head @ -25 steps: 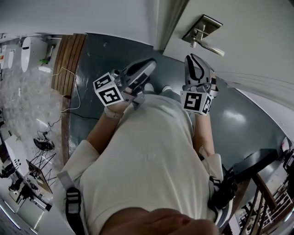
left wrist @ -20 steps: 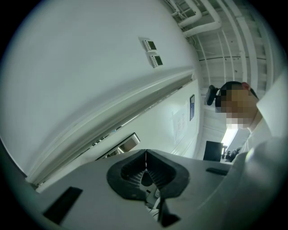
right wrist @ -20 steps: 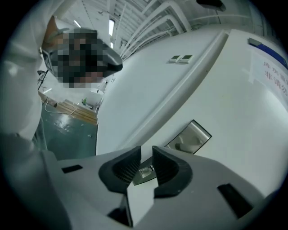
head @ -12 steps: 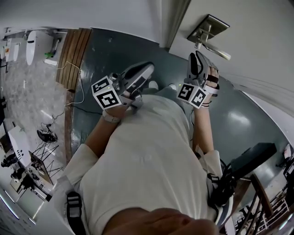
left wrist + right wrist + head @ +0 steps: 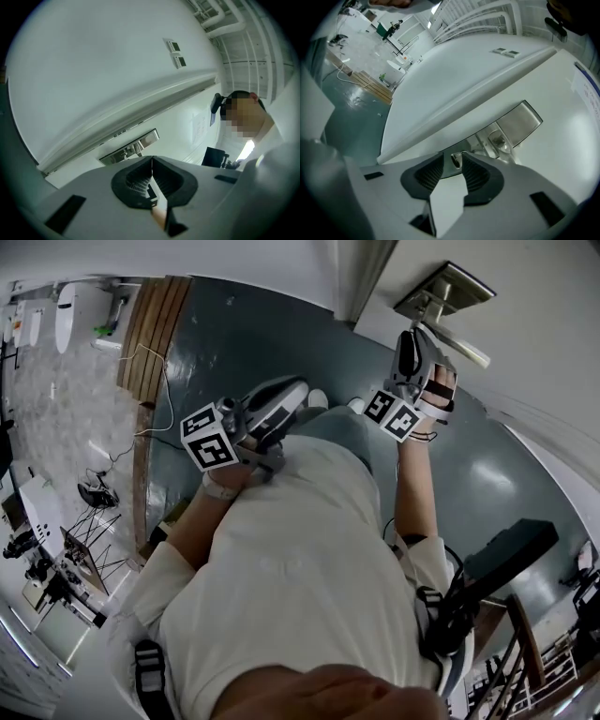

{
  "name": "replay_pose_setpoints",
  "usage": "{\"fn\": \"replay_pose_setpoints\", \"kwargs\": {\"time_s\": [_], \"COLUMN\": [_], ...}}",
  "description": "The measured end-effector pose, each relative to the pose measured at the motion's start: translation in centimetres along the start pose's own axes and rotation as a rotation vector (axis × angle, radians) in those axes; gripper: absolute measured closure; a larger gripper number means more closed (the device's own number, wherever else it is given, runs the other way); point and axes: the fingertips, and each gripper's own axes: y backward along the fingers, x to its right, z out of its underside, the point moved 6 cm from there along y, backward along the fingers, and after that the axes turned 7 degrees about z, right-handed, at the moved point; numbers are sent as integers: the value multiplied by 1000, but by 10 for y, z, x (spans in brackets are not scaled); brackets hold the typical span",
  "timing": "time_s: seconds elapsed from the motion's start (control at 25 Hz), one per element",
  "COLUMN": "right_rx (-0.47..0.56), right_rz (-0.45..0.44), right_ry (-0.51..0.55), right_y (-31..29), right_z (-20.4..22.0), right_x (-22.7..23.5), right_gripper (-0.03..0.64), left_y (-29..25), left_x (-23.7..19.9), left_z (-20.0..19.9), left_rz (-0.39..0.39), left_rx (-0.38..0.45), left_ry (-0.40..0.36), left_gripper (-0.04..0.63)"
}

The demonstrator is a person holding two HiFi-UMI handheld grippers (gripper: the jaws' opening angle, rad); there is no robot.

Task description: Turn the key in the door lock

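The door's metal lock plate (image 5: 444, 289) with its lever handle (image 5: 461, 343) sits at the upper right of the head view. My right gripper (image 5: 413, 336) is raised just below the handle. In the right gripper view its jaws stand apart (image 5: 453, 157), and a small metal key (image 5: 456, 161) shows in the gap at their tips, below the lock plate (image 5: 518, 123). My left gripper (image 5: 298, 390) is held low near the body, away from the door, shut with nothing between its pads (image 5: 152, 161). The left gripper view shows the lock plate (image 5: 131, 149) farther off.
The white door frame (image 5: 362, 277) runs left of the lock. A wooden strip (image 5: 150, 343) and a loose cable (image 5: 142, 413) lie on the dark green floor at the left. A black piece of furniture (image 5: 506, 554) stands at the lower right.
My right gripper has risen toward the door and now sits right under the lever handle. The left gripper has drifted slightly left and lower.
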Motion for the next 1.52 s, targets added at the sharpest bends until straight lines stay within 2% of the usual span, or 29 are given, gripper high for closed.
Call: {"fn": "replay_pose_setpoints", "kwargs": {"time_s": [0.28, 0.56, 1.24, 1.52], "right_rx": [-9, -22, -38, -42], "right_rz": [65, 109, 85, 89], "right_ry": [15, 2, -278, -394], "right_y": [-17, -22, -19, -19], "right_z": [-5, -8, -12, 2], "right_x": [-5, 3, 12, 14], "right_gripper": [514, 526, 528, 520], "left_y": [20, 24, 23, 16], "left_x": [-5, -1, 2, 4], "left_z": [2, 1, -6, 1], "left_rz": [-5, 8, 14, 15], "left_rx": [38, 51, 57, 59], "left_ry": [37, 38, 31, 31], "left_gripper": [586, 586, 586, 586]}}
